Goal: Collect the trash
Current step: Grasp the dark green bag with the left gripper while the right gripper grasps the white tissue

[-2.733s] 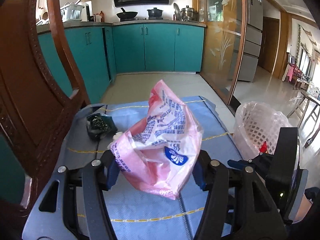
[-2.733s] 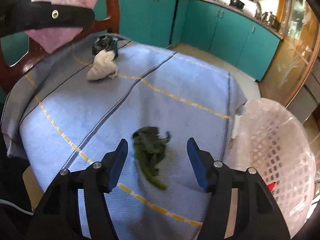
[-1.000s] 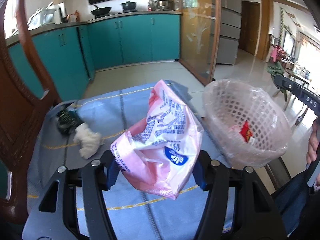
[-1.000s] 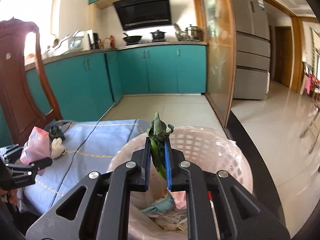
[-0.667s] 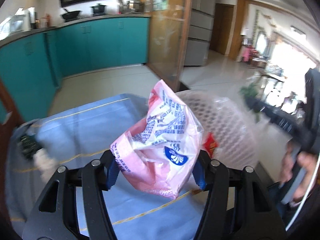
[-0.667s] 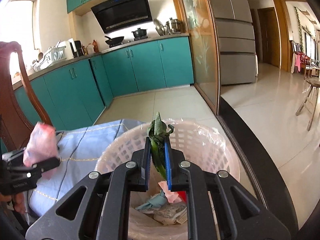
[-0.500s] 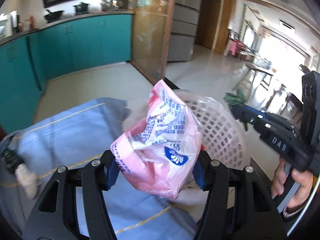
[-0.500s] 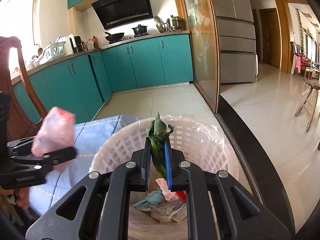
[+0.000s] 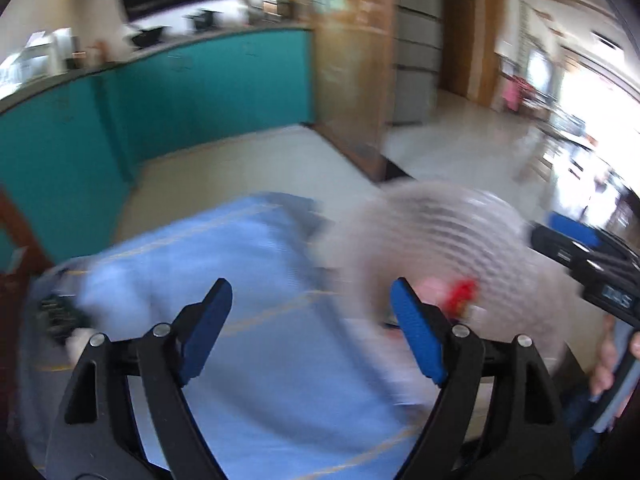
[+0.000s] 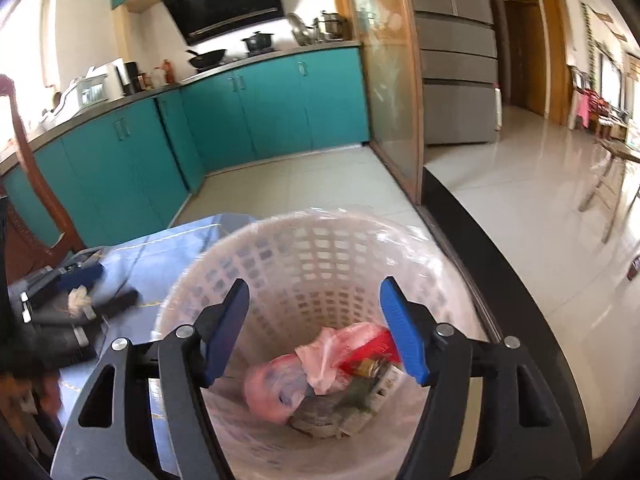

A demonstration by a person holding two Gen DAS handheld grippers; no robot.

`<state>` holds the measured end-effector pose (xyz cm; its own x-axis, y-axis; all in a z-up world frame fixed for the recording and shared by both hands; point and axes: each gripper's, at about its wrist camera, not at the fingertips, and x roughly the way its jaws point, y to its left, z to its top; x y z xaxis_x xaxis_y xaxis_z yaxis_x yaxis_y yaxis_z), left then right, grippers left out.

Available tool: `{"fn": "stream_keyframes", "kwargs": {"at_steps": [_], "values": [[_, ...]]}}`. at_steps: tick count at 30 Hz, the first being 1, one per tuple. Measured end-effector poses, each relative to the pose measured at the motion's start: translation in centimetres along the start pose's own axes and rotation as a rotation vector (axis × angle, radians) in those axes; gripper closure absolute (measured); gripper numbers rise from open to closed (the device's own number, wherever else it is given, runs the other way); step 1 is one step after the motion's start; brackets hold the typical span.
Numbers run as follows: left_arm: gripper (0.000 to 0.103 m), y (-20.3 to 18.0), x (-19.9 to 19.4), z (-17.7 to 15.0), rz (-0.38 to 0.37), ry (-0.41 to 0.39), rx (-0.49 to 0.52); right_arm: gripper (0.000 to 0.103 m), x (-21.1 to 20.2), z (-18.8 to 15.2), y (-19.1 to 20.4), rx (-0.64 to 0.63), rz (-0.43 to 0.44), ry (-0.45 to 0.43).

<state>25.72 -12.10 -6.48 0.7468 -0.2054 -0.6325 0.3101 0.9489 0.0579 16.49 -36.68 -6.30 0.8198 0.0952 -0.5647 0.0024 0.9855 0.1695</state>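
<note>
Both grippers are standing wide apart with nothing between their blue pads. The right gripper (image 10: pixel 312 316) is hanging over the white basket (image 10: pixel 280 240), which is a plastic bin with little square holes and a clear liner. A pink plastic bag (image 10: pixel 272 386) is lying at the bottom of the bin. A paler pink wrapper (image 10: pixel 332 354) and a red packet (image 10: pixel 368 346) are lying next to it, touching, on top of other scraps. The left gripper (image 9: pixel 310 318) is hanging above the blue tablecloth (image 9: pixel 240 280), just beside the bin. That view is blurry, so the white basket (image 9: pixel 440 236) is showing only as a pale shape with a red spot inside. Some trash is sitting on the far left of the cloth: a white crumpled tissue (image 10: pixel 78 300) in the right view, and a dark wrapper (image 9: pixel 56 314) in the left view. Teal cabinets (image 10: pixel 260 112) are standing behind the table.
</note>
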Motion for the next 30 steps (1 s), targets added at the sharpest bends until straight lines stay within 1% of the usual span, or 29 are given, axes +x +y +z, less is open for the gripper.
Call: {"fn": "stream_keyframes", "kwargs": {"at_steps": [1, 3, 5, 8, 9, 10, 14, 16, 18, 19, 21, 23, 25, 27, 30], "values": [[0.021, 2.3, -0.1, 0.1, 0.064, -0.006, -0.020, 0.036, 0.1, 0.1, 0.8, -0.019, 0.018, -0.006], [0.021, 6.9, -0.1, 0.5, 0.195, 0.007, -0.065, 0.036, 0.2, 0.2, 3.1, -0.065, 0.080, -0.019], [0.016, 11.6, 0.8, 1.1, 0.304, 0.037, -0.107, 0.035, 0.6, 0.2, 5.5, -0.111, 0.147, -0.013], [0.016, 16.4, 3.2, 1.5, 0.398, 0.096, -0.118, 0.035, 1.6, -0.6, 9.9, -0.199, 0.251, 0.014], [0.015, 18.0, 4.5, 1.5, 0.437, 0.135, -0.110, 0.035, 1.9, -0.9, 11.2, -0.226, 0.276, 0.025], [0.015, 19.3, 5.8, 1.4, 0.455, 0.176, -0.106, 0.035, 2.3, -1.2, 12.8, -0.260, 0.300, 0.036], [0.015, 22.2, 8.9, 0.4, 0.463, 0.301, -0.092, 0.035, 3.5, -1.7, 16.4, -0.317, 0.373, 0.068], [0.015, 22.9, 9.1, -0.6, 0.455, 0.334, -0.111, 0.035, 4.3, -1.9, 18.0, -0.342, 0.408, 0.091], [0.017, 23.4, 8.9, -1.3, 0.415, 0.350, -0.146, 0.035, 5.3, -1.7, 19.7, -0.363, 0.460, 0.126], [0.026, 23.6, 8.9, -1.4, 0.408, 0.354, -0.153, 0.035, 5.8, -1.6, 20.5, -0.372, 0.484, 0.145], [0.035, 23.8, 9.3, -1.7, 0.398, 0.367, -0.159, 0.034, 7.2, -1.6, 22.5, -0.397, 0.548, 0.185], [0.042, 23.9, 9.2, -1.8, 0.401, 0.360, -0.145, 0.032, 8.6, -1.6, 24.9, -0.420, 0.601, 0.214], [0.058, 24.0, 8.8, -1.7, 0.395, 0.353, -0.139, 0.030, 9.8, -2.0, 26.9, -0.434, 0.627, 0.236], [0.062, 24.3, 8.3, -1.6, 0.364, 0.343, -0.158, 0.029, 11.1, -2.4, 29.2, -0.456, 0.636, 0.237], [0.063, 24.5, 7.6, -1.5, 0.347, 0.327, -0.180, 0.028, 12.8, -2.9, 32.3, -0.481, 0.624, 0.231]]}}
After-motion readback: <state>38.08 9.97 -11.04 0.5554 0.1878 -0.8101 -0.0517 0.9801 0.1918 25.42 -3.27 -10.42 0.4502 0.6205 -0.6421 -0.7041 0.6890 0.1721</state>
